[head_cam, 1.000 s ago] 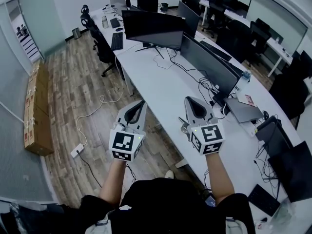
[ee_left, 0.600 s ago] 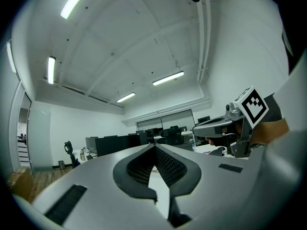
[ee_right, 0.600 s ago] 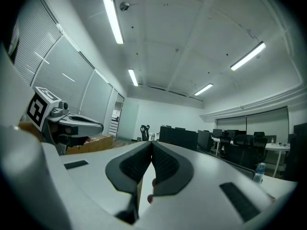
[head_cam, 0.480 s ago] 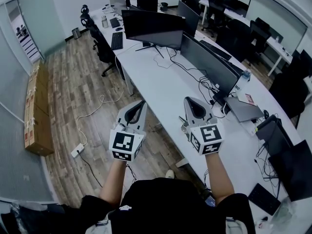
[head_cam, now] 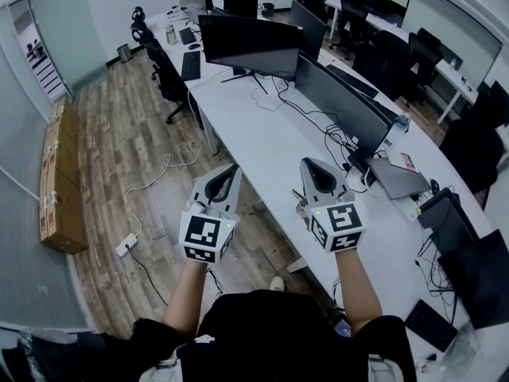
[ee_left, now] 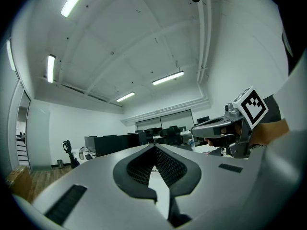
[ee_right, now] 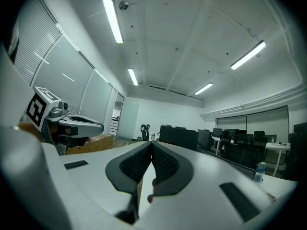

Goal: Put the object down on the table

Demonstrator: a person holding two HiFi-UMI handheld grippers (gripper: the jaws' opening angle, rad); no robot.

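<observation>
In the head view both hand-held grippers are raised side by side in front of the person. My left gripper [head_cam: 229, 168] hangs over the wooden floor just off the edge of the white table [head_cam: 262, 146]. Its jaws meet at the tip [ee_left: 154, 146], with nothing between them. My right gripper [head_cam: 312, 164] is above the table's near edge, its jaws also pressed together [ee_right: 151, 143]. Small reddish spots [ee_right: 150, 198] show in the gap below its pads; I cannot tell what they are. No loose object is visible in either gripper.
Two dark monitors [head_cam: 250, 46] [head_cam: 342, 106] and trailing cables stand along the table. A grey laptop [head_cam: 396, 180] lies to the right. Office chairs [head_cam: 167, 82], cardboard boxes [head_cam: 60, 181] and a power strip [head_cam: 126, 247] are on the floor to the left.
</observation>
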